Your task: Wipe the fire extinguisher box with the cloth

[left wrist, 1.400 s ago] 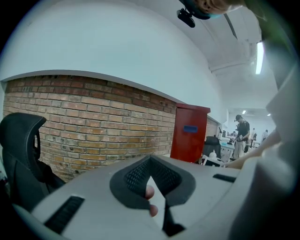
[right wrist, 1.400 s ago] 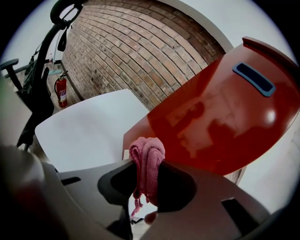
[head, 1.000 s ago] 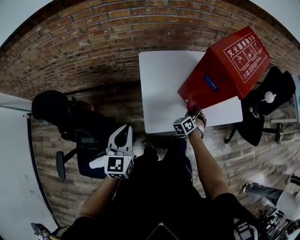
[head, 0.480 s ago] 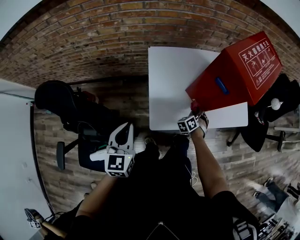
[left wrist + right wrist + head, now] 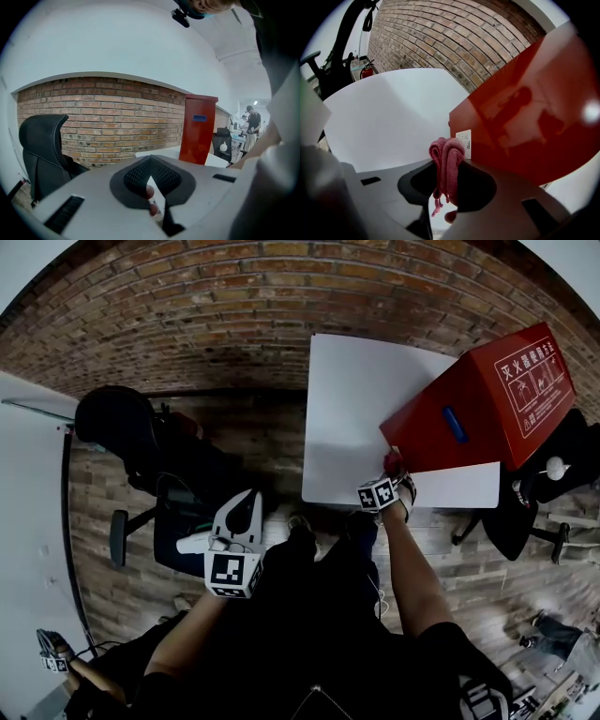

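The red fire extinguisher box (image 5: 480, 397) stands on the right part of a white table (image 5: 354, 418), its blue handle (image 5: 455, 424) facing me. My right gripper (image 5: 390, 474) is shut on a bunched pink cloth (image 5: 446, 158). The cloth (image 5: 393, 461) is pressed at the box's near lower corner (image 5: 520, 117), next to a small white label (image 5: 464, 142). My left gripper (image 5: 240, 519) hangs off the table to the left, over the floor; its jaws are shut with nothing between them. In the left gripper view the box (image 5: 198, 127) shows upright in the distance.
A black office chair (image 5: 120, 427) stands left of the table, and another dark chair (image 5: 536, 486) sits right of it. A brick wall runs behind the table. A small red extinguisher (image 5: 367, 71) stands on the floor far left. People stand far off (image 5: 253, 123).
The head view has shifted, so table and box sit further right in it. My right gripper with the cloth stays at the box's lower corner. The left gripper has barely moved.
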Available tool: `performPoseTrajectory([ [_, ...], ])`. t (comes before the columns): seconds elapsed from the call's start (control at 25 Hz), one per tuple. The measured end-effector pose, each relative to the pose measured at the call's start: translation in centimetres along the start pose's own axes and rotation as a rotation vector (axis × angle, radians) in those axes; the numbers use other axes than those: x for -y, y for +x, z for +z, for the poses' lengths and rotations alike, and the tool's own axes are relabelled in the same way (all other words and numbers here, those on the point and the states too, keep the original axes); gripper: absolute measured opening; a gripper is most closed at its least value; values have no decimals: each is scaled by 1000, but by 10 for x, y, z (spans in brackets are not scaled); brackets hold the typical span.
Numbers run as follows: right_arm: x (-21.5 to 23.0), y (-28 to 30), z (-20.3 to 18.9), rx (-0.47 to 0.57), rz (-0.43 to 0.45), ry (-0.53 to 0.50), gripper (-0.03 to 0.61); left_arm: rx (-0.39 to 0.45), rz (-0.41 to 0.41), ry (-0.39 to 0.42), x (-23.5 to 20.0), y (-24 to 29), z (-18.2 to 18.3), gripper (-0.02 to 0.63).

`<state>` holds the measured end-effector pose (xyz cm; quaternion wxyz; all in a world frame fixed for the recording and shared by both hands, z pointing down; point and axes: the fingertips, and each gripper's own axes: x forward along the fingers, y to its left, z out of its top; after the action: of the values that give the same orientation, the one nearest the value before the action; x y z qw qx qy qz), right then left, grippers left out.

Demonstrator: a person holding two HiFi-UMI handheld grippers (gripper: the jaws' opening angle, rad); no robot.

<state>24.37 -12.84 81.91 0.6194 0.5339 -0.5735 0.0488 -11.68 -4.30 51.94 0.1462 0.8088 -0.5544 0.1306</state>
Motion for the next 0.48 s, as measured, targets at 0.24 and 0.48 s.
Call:
performPoseTrajectory([
  [0.24, -8, 11, -2, -13, 12, -16, 106, -10, 8, 6, 3, -3, -6, 29],
  [0.48, -12, 17, 0, -30, 16, -5, 106, -12, 16, 11, 3, -5, -7, 29],
])
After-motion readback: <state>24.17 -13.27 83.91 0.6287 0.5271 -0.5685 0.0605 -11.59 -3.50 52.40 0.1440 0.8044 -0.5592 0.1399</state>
